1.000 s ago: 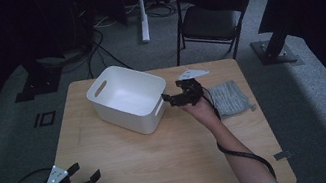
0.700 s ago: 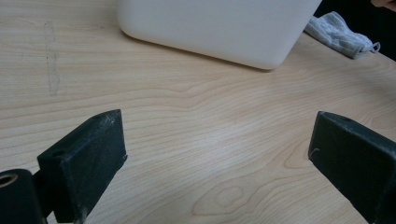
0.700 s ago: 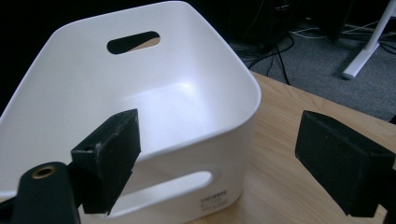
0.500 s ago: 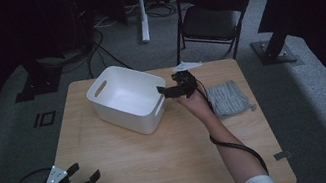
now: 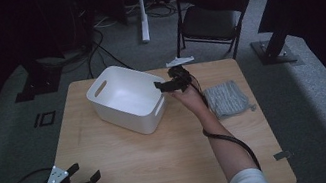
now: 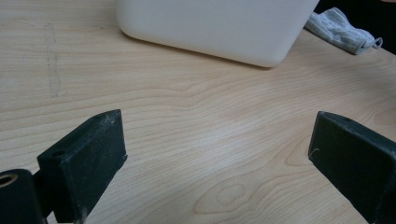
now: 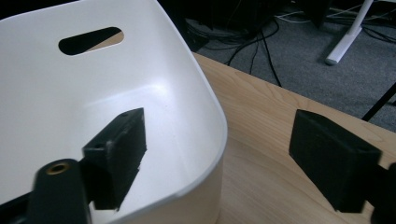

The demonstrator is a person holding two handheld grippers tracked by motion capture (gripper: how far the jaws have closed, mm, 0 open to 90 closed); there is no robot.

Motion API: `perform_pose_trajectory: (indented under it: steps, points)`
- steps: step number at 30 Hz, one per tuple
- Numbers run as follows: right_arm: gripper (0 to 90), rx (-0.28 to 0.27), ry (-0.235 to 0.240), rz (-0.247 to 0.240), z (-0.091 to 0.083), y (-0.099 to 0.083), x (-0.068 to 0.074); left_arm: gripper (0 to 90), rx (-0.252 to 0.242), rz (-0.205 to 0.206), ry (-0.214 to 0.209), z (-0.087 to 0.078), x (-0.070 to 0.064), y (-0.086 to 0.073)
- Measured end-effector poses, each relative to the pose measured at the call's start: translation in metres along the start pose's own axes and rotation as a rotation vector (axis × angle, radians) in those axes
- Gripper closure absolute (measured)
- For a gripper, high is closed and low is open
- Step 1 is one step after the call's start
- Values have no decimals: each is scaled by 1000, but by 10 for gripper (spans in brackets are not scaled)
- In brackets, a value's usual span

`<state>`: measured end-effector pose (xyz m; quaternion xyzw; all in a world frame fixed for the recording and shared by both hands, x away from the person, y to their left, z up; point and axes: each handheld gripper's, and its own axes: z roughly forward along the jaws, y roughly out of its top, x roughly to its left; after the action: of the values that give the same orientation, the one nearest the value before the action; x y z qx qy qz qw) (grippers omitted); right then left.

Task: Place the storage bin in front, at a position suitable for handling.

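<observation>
The right tool point(image 5: 164, 86) is hovering at the far right corner of the white plastic bin point(image 5: 124, 98), and its jaws are standing wide apart and holding nothing. In the right gripper view one jaw is hanging over the inside of the bin and the other is outside, above the wooden worktop point(image 5: 170, 146), so the rim of the bin is lying between them without touching them. The bin is standing on the far left part of the worktop, with a handle slot point(image 7: 91, 40) in its far wall. A folded grey cloth point(image 5: 226, 99) is lying just to the right of the right hand point(image 5: 190, 98). The left tool point(image 5: 84, 175) is resting at the near left corner of the worktop, also open and empty.
</observation>
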<state>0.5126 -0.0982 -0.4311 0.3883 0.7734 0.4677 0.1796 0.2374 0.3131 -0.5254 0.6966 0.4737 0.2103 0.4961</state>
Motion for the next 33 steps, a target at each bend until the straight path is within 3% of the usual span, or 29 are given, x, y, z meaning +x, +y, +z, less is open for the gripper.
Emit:
perform_pose_trajectory:
  steps: [3, 4, 8, 14, 22, 24, 33]
  points:
    - [249, 8, -4, -5, 3, 1, 0, 38, -1, -1, -1, 0, 0, 0]
    - [348, 27, 8, -8, 6, 2, 0, 38, -1, -2, 0, 0, 0, 0]
    - [453, 47, 0, -33, 10, 3, 1, 38, 0, -4, -5, 0, 1, 0]
    - [624, 85, 1, 6, 17, 4, 1, 38, -4, -8, -5, -1, 1, 0]
    - [765, 136, -54, -39, 23, 6, 8, 38, -5, -3, 0, -1, 0, 0]
    - [793, 139, -58, -25, 23, 8, 7, 39, -5, -4, -2, -1, 1, 0]
    - [811, 153, -55, -25, 23, 10, 6, 39, -6, -4, 0, -2, 0, 0]
